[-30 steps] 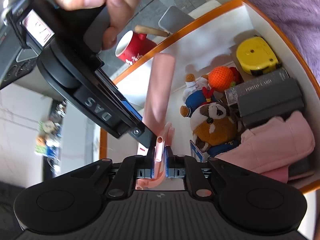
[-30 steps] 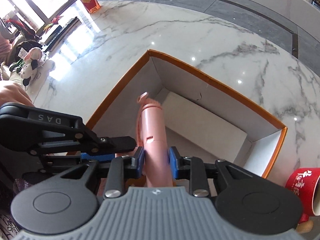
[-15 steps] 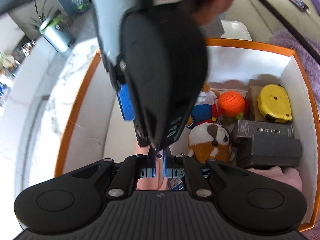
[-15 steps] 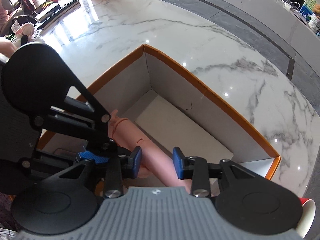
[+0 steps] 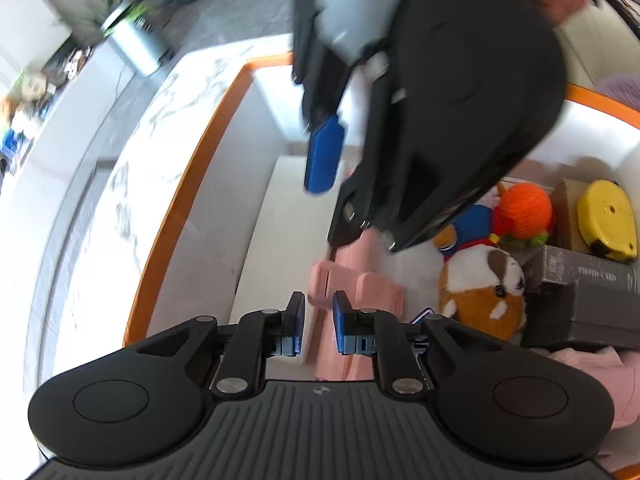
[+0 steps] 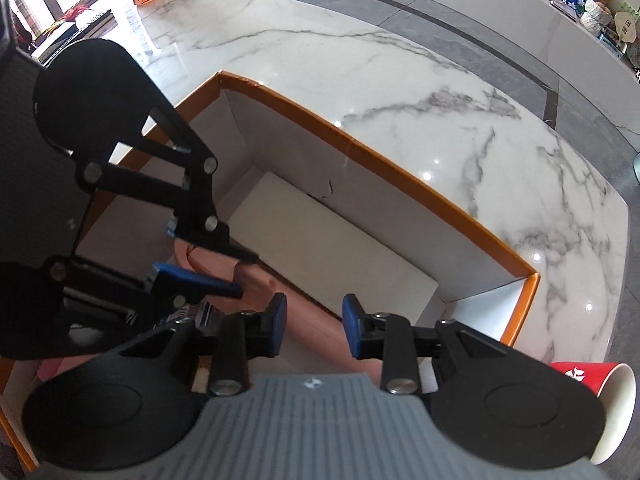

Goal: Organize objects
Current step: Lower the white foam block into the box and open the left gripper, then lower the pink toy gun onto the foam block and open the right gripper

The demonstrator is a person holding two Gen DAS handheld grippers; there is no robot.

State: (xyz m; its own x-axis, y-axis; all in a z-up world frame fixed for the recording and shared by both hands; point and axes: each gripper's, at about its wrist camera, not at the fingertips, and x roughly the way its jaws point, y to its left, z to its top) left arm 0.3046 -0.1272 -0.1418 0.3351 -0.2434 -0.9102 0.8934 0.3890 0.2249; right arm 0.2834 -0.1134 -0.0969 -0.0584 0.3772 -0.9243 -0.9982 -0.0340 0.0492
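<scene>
Since a second ago: pink fan [image 5: 356, 288] gone from upright in both grips to lying on floor of orange-rimmed box [image 6: 400, 172], beside plush dog [image 5: 480, 284].

Left gripper [image 5: 319, 330] pads parted slightly, fan handle between, no visible squeeze. Right gripper [image 6: 314, 326] jaws closing, fan below, pads clear.

Risk: closing right jaws snag fan on withdrawal, drag it up; grippers crowd, may collide.

Surface: white marble-look floor [image 6: 360, 60], glossy, grey bands; red cup [image 6: 600, 396] outside box corner.

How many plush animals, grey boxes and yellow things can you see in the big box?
Plush animals: 2 (brown-and-white plush, blue plush)
Grey boxes: 2 (Photo Card box, darker box)
Yellow things: 1 (tape measure)
Total: 5
</scene>
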